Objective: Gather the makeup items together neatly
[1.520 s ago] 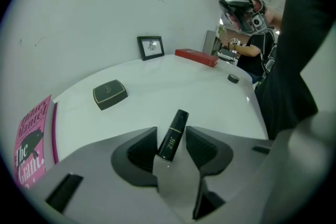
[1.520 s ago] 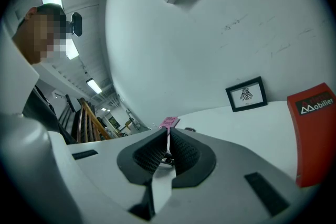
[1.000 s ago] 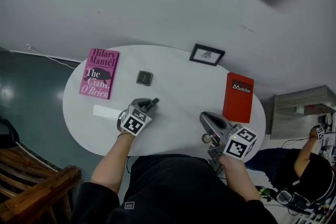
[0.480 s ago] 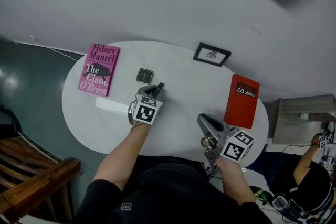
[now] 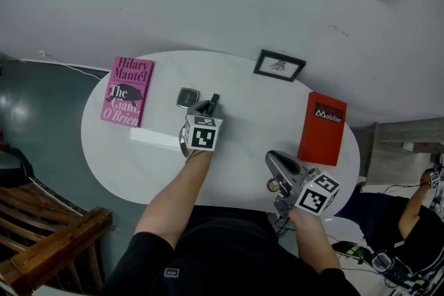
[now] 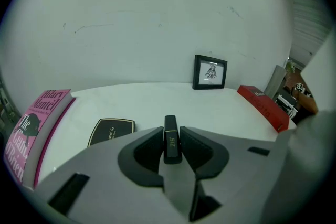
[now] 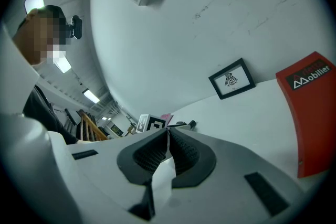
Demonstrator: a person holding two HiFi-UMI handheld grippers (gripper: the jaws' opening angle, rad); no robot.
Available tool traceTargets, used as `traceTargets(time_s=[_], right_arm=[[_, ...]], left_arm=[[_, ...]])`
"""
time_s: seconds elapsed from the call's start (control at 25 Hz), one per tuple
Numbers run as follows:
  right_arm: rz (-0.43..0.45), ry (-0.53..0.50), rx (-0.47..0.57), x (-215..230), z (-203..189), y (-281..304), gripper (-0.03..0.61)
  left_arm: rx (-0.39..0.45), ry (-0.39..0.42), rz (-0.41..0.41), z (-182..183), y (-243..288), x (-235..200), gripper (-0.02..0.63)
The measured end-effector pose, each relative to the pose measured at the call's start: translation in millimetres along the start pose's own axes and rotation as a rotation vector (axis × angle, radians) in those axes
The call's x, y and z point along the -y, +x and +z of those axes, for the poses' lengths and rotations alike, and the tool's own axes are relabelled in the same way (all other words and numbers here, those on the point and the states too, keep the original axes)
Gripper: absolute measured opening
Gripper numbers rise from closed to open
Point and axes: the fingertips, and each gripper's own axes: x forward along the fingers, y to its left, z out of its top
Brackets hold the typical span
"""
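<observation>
My left gripper (image 5: pixel 208 107) is shut on a black lipstick tube (image 5: pixel 214 100), which sticks out past the jaws toward the back of the round white table (image 5: pixel 243 100). A dark square compact (image 5: pixel 188 98) lies flat just left of the tube's tip. In the left gripper view the lipstick tube (image 6: pixel 171 140) sits pinched between the pads, with the compact (image 6: pixel 111 131) ahead on the left. My right gripper (image 5: pixel 271 158) rests near the table's front right, shut with nothing in it. The right gripper view shows its pads (image 7: pixel 178 150) pressed together.
A pink book (image 5: pixel 127 91) lies at the table's left and a red book (image 5: pixel 322 128) at its right. A small framed picture (image 5: pixel 279 66) stands at the back. A flat white box (image 5: pixel 156 138) lies left of my left gripper. A wooden chair (image 5: pixel 48 246) stands lower left.
My left gripper has carried the lipstick tube away from me and rightward, up beside the compact. The right gripper has stayed near the front right edge.
</observation>
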Motion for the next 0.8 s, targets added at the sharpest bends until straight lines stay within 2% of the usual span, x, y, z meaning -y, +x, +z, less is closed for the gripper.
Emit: traceTargets(time_s=[0.32,0.4,0.68,0.8], right_arm=[[-0.065,-0.011,0.041,3,4,-26,0.037],[-0.084,-0.016,0.055,1,5,-35,0.037],[-0.122,-0.039,0.068,-11,1,-50,0.037],[-0.142,-0.049,0.080,-15,-2,-55,0.037]], left_arm=[[-0.013,-0.117,0.028,-9,14,2,0.106],[-0.012,-0.112,0.023,-9,14,6,0.116],[0.017,-0.085,-0.006,-11,12,14,0.216],[0.037,-0.072,-0.019,-9,2,16,0.221]])
